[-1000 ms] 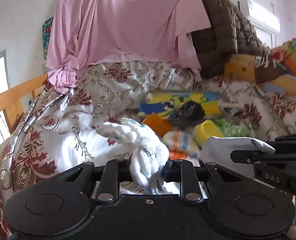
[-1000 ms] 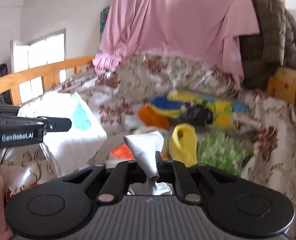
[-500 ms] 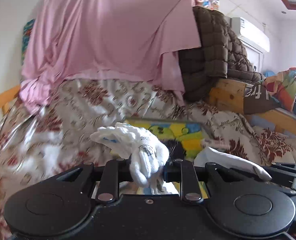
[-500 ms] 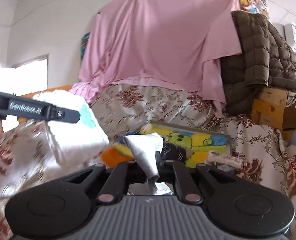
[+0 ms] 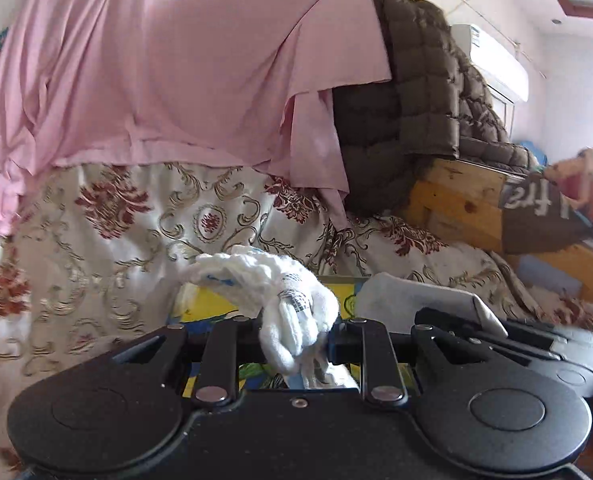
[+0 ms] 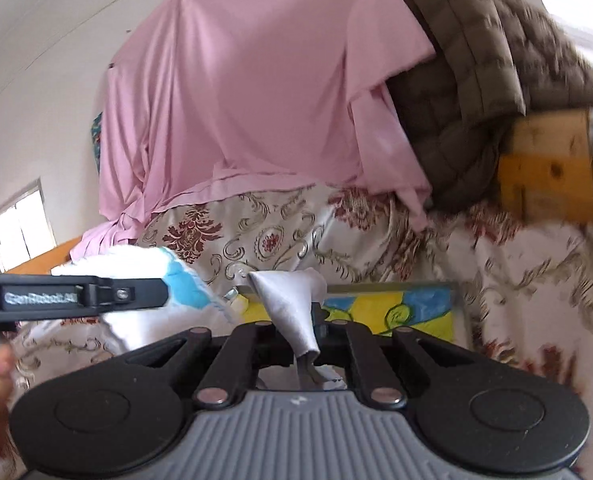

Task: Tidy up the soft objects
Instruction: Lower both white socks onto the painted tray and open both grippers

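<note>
My left gripper is shut on a bunched white knitted cloth with a small label, held up in the air. My right gripper is shut on a pale grey cloth that sticks up in a cone. In the left wrist view the right gripper sits low at the right with the grey cloth on it. In the right wrist view the left gripper crosses the left side, with the white cloth, blue patch showing, behind it.
A floral bedspread covers the bed. A pink sheet hangs behind, beside a brown quilted blanket. A yellow-and-blue picture box lies on the bed ahead. A wooden frame stands at right.
Both grippers have lifted and tilted upward with their cloths. The pile of coloured items on the bed has dropped out of sight; only the box's edge still shows.
</note>
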A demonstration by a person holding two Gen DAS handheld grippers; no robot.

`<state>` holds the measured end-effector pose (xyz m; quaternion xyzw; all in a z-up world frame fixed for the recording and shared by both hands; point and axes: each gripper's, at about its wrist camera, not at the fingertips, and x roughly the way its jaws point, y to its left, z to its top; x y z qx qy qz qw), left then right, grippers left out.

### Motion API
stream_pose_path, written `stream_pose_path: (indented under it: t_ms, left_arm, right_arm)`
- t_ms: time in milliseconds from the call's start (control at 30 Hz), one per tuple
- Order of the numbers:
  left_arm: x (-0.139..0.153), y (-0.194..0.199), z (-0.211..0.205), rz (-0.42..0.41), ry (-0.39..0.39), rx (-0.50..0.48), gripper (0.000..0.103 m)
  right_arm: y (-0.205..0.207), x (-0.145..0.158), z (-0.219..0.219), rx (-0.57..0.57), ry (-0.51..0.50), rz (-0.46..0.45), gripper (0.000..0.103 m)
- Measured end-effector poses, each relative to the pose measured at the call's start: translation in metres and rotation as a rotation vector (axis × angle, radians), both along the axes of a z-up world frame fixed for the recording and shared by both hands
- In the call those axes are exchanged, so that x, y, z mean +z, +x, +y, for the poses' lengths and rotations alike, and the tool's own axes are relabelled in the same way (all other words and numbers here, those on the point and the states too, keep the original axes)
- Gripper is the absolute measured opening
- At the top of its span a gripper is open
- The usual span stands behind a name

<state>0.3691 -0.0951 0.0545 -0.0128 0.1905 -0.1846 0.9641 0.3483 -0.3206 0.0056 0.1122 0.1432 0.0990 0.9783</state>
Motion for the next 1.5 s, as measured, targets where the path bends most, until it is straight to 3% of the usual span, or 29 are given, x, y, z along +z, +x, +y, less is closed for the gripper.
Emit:
stream_pose_path:
  t_ms: [233, 367, 567, 633, 700, 767, 967, 1067, 1167, 1500]
  left_arm:
    - [-0.032, 0.062, -0.006, 0.129, -0.128, 0.007, 0.025]
    - [-0.058, 0.084, -0.002, 0.225, -0.168, 0.065, 0.025]
    - [-0.083, 0.101, 0.003, 0.34, -0.097, 0.166, 0.028]
    - [-0.089, 0.104, 0.004, 0.385, -0.06, 0.184, 0.03]
    - [-0.093, 0.107, 0.003, 0.424, -0.018, 0.205, 0.033]
    - [-0.094, 0.106, 0.002, 0.438, 0.014, 0.222, 0.038]
    - [-0.084, 0.093, 0.002, 0.421, 0.058, 0.26, 0.065]
    - [-0.071, 0.079, -0.001, 0.373, 0.074, 0.268, 0.07]
    - [-0.053, 0.059, -0.002, 0.292, 0.087, 0.278, 0.08]
    - [0.016, -0.005, -0.007, 0.09, 0.075, 0.25, 0.091]
  right_arm:
    - [0.037, -0.024, -0.008, -0.008, 0.032, 0.109, 0.007]
    - [0.041, -0.029, -0.008, -0.014, 0.017, 0.158, 0.012]
    - [0.047, -0.031, -0.004, -0.04, -0.031, 0.247, 0.013]
    - [0.048, -0.033, -0.003, -0.058, -0.05, 0.266, 0.02]
    - [0.047, -0.033, -0.004, -0.084, -0.072, 0.276, 0.039]
    - [0.045, -0.033, -0.007, -0.099, -0.072, 0.279, 0.045]
    - [0.031, -0.018, -0.019, -0.143, -0.063, 0.246, 0.071]
    - [0.018, -0.003, -0.025, -0.163, -0.066, 0.2, 0.081]
    - [0.003, 0.014, -0.029, -0.18, -0.074, 0.162, 0.084]
    - [-0.045, 0.061, -0.029, -0.19, -0.091, 0.034, 0.094]
